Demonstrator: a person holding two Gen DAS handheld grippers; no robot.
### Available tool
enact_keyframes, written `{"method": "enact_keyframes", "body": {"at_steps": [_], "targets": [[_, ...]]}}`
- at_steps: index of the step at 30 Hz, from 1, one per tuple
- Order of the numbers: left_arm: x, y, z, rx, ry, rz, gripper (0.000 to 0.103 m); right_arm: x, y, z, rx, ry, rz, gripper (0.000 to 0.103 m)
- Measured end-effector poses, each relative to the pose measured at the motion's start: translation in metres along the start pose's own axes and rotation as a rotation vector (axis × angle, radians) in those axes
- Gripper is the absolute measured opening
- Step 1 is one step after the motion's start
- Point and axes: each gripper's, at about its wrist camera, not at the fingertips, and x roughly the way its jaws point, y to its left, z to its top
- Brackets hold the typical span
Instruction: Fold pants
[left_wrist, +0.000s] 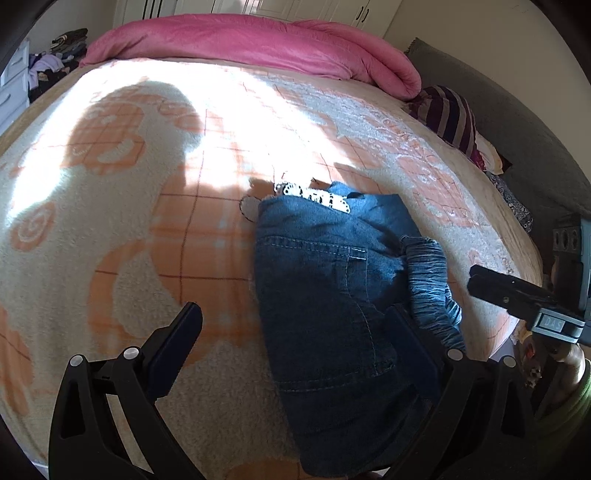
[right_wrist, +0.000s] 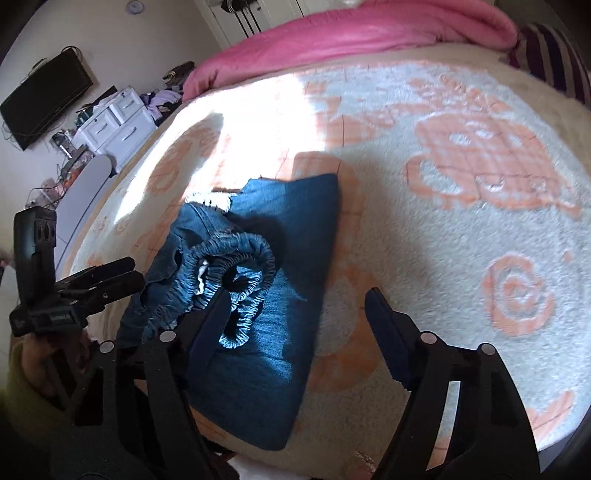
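Blue denim pants (left_wrist: 325, 295) lie folded into a compact bundle on the bed, their gathered elastic waistband (left_wrist: 428, 280) bunched on top at the right. My left gripper (left_wrist: 293, 314) hovers open and wide over the bundle's left half, one finger above the blanket, the other above the denim. In the right wrist view the pants (right_wrist: 295, 236) lie centre-left with the waistband (right_wrist: 236, 266) curled into a loop. My right gripper (right_wrist: 297, 297) is open; its left finger is at the waistband loop, its right finger over the blanket. Nothing is gripped. Each gripper shows in the other's view: right gripper (left_wrist: 480, 280), left gripper (right_wrist: 122, 275).
A cream and orange patterned blanket (left_wrist: 147, 221) covers the bed. A rolled pink duvet (left_wrist: 258, 40) lies along the far side, a striped pillow (left_wrist: 450, 118) at the far right. White drawers (right_wrist: 118, 122) and a dark screen (right_wrist: 44, 96) stand beyond the bed. A hand (right_wrist: 48, 354) holds the left gripper.
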Motion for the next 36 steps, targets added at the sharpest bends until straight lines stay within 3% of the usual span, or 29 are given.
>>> {"method": "enact_keyframes", "body": {"at_steps": [5, 14, 15, 16, 17, 20, 22, 23, 24, 29, 36], "targets": [[0.02, 0.0, 0.002, -0.004, 0.03, -0.024, 0.098, 0.029, -0.006, 0.002, 0.045, 0.079, 0.069, 0.058], [0.04, -0.003, 0.007, 0.002, 0.043, -0.045, 0.097, 0.054, -0.008, 0.013, 0.04, 0.103, 0.169, 0.058], [0.04, -0.004, 0.008, 0.008, 0.042, -0.046, 0.093, 0.057, -0.009, 0.014, 0.043, 0.105, 0.178, 0.058], [0.041, -0.006, 0.009, 0.013, 0.043, -0.049, 0.08, 0.058, -0.009, 0.015, 0.045, 0.105, 0.188, 0.059], [0.042, -0.008, 0.009, 0.016, 0.045, -0.057, 0.075, 0.059, -0.008, 0.015, 0.046, 0.104, 0.192, 0.059], [0.044, -0.014, 0.009, 0.037, 0.048, -0.048, 0.066, 0.059, -0.005, 0.013, 0.031, 0.091, 0.183, 0.059], [0.043, -0.015, 0.009, 0.041, 0.047, -0.048, 0.061, 0.056, -0.002, 0.011, 0.023, 0.082, 0.2, 0.042], [0.041, -0.015, 0.01, 0.041, 0.044, -0.05, 0.059, 0.055, 0.0, 0.011, 0.012, 0.079, 0.215, 0.023], [0.04, -0.015, 0.01, 0.039, 0.042, -0.053, 0.055, 0.054, 0.005, 0.01, -0.006, 0.073, 0.216, 0.019], [0.026, -0.012, 0.013, 0.026, 0.017, -0.085, 0.043, 0.036, 0.033, 0.008, -0.124, 0.009, 0.126, 0.015], [0.006, -0.015, 0.025, 0.04, -0.028, -0.092, 0.04, 0.014, 0.064, 0.025, -0.242, -0.079, 0.096, 0.014]]}}
